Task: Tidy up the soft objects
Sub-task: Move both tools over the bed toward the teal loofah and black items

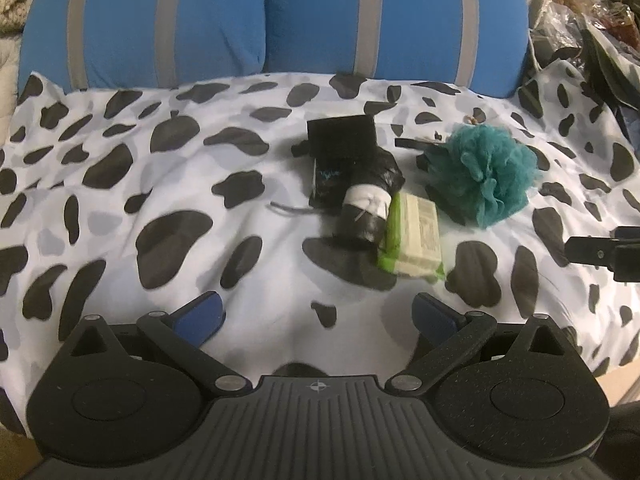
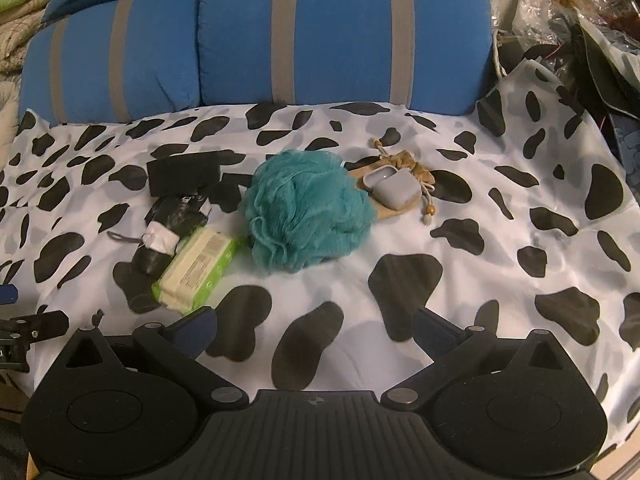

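Just beside teal loofah (image 2: 306,210): wipes pack (image 2: 198,270), black roll (image 2: 170,232), earbud case (image 2: 394,188).

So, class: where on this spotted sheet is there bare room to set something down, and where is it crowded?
Free: the wide stretch of spotted sheet left of the black roll, up to the blue pillows, and the stretch right of the grey case. Crowded: the middle, where roll, wipes pack and teal pouf cluster.
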The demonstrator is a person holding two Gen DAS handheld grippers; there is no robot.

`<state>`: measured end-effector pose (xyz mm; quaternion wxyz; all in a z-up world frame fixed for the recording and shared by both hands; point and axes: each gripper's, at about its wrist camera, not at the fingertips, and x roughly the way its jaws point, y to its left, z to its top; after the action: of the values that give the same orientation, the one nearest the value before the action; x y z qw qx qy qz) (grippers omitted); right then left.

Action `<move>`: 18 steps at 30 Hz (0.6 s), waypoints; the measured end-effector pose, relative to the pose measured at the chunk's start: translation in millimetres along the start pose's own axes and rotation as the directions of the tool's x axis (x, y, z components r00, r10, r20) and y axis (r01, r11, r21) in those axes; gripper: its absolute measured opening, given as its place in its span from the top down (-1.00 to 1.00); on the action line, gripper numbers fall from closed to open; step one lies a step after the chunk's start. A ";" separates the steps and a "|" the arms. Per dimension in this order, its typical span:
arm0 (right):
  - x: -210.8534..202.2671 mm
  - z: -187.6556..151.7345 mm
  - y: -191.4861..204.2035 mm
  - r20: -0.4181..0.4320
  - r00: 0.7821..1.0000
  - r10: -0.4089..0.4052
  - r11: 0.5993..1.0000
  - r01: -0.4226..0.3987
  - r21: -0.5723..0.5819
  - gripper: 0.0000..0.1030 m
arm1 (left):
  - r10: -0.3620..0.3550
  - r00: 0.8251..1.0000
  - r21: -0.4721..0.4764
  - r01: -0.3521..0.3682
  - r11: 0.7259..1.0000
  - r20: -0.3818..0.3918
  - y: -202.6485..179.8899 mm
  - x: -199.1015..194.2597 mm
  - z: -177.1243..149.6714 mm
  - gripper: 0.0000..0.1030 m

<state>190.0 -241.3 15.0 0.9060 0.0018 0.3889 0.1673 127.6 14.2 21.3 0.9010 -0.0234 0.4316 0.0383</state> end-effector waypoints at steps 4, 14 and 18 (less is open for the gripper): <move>9.9 8.9 -3.1 -0.004 1.000 0.017 1.000 -0.017 0.000 -1.00 | -0.012 1.000 0.028 0.012 1.000 -0.021 -2.3 7.9 9.9 -1.00; 40.2 37.3 -2.3 -0.008 0.998 0.069 0.996 -0.069 -0.053 -1.00 | -0.049 0.999 0.099 0.050 0.994 -0.011 -8.5 18.8 30.8 -1.00; 57.4 47.9 -2.0 -0.011 0.996 0.087 0.995 -0.087 -0.055 -1.00 | -0.054 0.999 0.093 0.054 0.994 -0.001 -5.9 22.2 38.6 -1.00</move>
<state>261.2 -219.6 7.7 0.8958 -0.0069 0.3878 0.2173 171.9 12.3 28.3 0.9021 0.0071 0.4314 -0.0062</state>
